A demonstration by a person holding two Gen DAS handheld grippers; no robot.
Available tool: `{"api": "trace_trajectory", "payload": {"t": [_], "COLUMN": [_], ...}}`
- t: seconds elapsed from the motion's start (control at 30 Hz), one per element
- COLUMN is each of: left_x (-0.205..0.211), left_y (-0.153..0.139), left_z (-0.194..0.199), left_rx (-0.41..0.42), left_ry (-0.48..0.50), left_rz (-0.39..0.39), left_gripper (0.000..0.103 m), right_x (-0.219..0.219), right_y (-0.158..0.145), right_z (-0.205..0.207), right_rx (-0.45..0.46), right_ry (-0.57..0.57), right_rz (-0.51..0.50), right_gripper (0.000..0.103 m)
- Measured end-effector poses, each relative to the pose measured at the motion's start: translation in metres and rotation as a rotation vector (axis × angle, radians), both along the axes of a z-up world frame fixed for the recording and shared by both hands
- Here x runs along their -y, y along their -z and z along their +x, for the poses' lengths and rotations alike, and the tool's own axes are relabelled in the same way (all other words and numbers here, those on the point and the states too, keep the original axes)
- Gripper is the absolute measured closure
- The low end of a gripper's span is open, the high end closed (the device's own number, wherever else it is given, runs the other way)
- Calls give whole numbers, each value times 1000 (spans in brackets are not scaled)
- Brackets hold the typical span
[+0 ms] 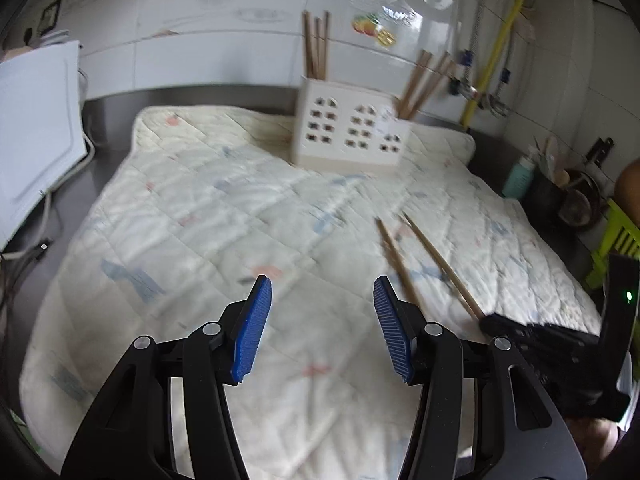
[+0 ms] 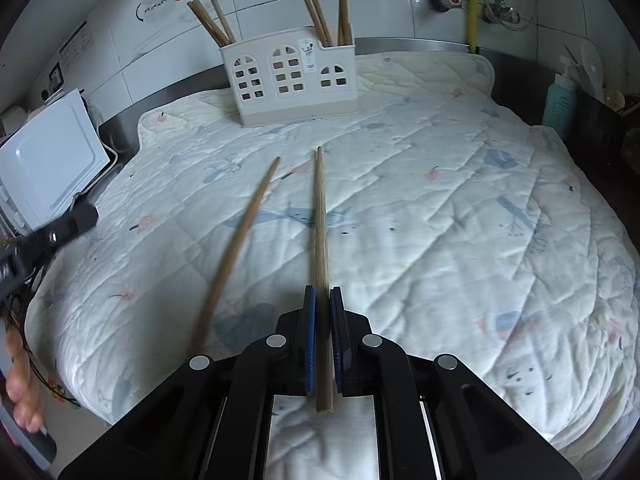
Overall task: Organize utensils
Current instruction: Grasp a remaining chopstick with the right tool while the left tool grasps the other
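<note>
A white utensil holder [image 2: 294, 76] stands at the back of the quilted cloth [image 2: 440, 208], with several wooden chopsticks upright in its left and right compartments. My right gripper [image 2: 323, 289] is shut on one chopstick [image 2: 320, 220], which points forward towards the holder. A second chopstick [image 2: 244, 232], blurred, lies slanted to its left, outside the jaws. In the left wrist view my left gripper [image 1: 322, 280] is open over the cloth [image 1: 200, 220] with nothing between its blue pads [image 1: 252, 328]. Both chopsticks [image 1: 440, 264] show to its right, one reaching the right gripper's black body [image 1: 528, 340]. The holder [image 1: 352, 132] is far ahead.
A white appliance [image 2: 48, 164] and cables sit at the cloth's left edge. A teal bottle [image 2: 560, 100], dark pots and a green rack [image 1: 616, 240] crowd the right side. Taps and a yellow hose [image 1: 496, 52] hang on the tiled wall. A hand [image 2: 20, 380] shows at the lower left.
</note>
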State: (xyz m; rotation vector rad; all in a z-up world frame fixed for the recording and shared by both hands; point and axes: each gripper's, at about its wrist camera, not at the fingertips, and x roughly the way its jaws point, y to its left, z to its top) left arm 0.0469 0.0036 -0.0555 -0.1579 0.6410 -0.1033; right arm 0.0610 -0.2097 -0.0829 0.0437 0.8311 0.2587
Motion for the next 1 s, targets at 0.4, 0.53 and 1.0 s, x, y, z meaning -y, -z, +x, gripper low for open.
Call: {"api": "trace_trajectory", "payload": {"t": [0.4, 0.53, 1.0], "left_x": [66, 72, 83], "left_y": [40, 45, 54], "left_z": [3, 10, 19], "left_rx": [-106, -121, -143], "left_ry": [122, 135, 144], "left_rz": [-39, -47, -19], "left_gripper": [78, 79, 88], "right_x": [18, 20, 22], "right_y": [6, 7, 9], "right_z": [-6, -7, -11], "right_rx": [14, 20, 35], "right_ry": [-54, -59, -74], "right_rz": [20, 31, 48], "right_gripper": [95, 95, 94]}}
